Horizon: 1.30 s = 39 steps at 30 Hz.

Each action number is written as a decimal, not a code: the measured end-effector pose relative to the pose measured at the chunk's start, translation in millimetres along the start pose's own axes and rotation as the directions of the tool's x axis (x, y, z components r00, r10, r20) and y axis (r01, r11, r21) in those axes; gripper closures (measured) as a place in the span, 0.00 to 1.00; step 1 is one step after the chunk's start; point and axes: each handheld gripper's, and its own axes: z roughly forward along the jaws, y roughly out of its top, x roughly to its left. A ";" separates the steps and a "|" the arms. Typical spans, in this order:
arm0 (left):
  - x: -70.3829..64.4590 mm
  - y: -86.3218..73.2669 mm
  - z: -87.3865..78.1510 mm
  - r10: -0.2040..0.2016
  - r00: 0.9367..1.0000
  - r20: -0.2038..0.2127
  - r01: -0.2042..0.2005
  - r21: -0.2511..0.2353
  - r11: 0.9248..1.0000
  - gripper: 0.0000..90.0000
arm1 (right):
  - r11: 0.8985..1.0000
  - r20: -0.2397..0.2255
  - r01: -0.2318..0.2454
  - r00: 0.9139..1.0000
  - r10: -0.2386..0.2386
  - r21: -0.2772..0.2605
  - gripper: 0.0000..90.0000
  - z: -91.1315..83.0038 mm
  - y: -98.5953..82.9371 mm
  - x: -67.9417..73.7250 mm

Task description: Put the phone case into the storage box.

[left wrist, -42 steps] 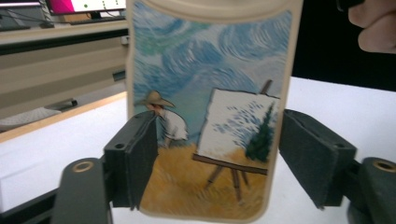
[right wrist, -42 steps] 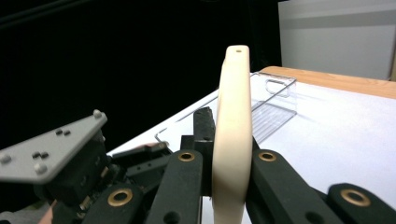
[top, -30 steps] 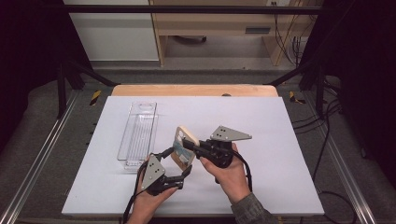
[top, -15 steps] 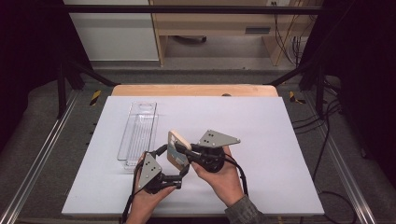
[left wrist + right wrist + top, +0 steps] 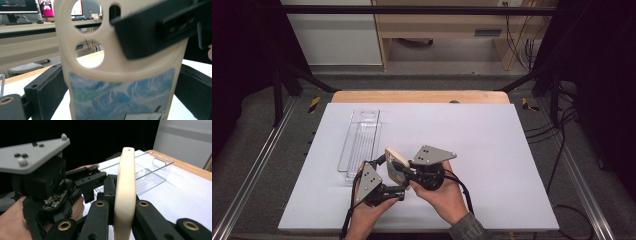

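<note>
Nearest the person, both hands meet low over the front of the white desk (image 5: 512, 150), each carrying tongs. The right tongs (image 5: 124, 220) are closed on the thin edges of a cream phone case (image 5: 125, 195), which stands on edge between the jaws in the right gripper view. The left tongs (image 5: 379, 162) reach in from the other side; in the left gripper view their black jaws stand just off the case's two long sides, with a narrow gap on each, so they look nearly closed around the phone case (image 5: 120, 82) but not yet pinching it. The case is held up in the air between the two tools, above the desk, its painted back with the camera cut-outs facing the left tool. This looks like a handover or a two-handed reorientation, and doing it well likely means keeping the right grip firm until the left jaws press squarely on both edges, since the soft shell could flex and slip. Just beyond the hands lies a clear plastic tray (image 5: 360, 145), lengthwise on the desk. Farther back runs the desk's wooden edge (image 5: 422, 96).
</note>
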 end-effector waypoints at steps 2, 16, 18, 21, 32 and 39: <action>0.1 0.7 -0.5 -0.003 1.000 -0.001 0.003 -0.004 1.000 0.05 | 1.000 -0.002 0.002 1.000 -0.002 0.008 0.95 1.3 -0.8 0.4; -0.6 2.7 -2.2 -0.004 1.000 -0.005 0.004 0.008 1.000 0.11 | 1.000 -0.002 -0.010 1.000 0.010 0.013 0.95 3.1 -2.5 -1.0; -1.2 3.4 -2.6 -0.003 1.000 -0.006 0.003 0.008 1.000 0.11 | 1.000 -0.003 -0.014 1.000 0.014 0.013 0.95 2.8 -2.6 -1.1; -1.1 4.2 -3.0 -0.005 1.000 0.000 0.005 0.009 1.000 0.12 | 1.000 -0.003 -0.016 1.000 0.016 0.010 0.94 2.1 -2.5 -0.9; 0.3 3.6 -2.4 -0.026 1.000 -0.004 0.026 0.023 0.999 0.12 | 0.999 0.067 -0.013 0.998 0.016 -0.048 0.64 -23.3 6.1 -1.9; 0.5 4.0 -3.2 -0.041 0.999 -0.006 0.041 0.026 0.999 0.12 | 0.994 0.154 -0.002 0.988 0.019 -0.108 0.44 -50.2 12.8 -9.6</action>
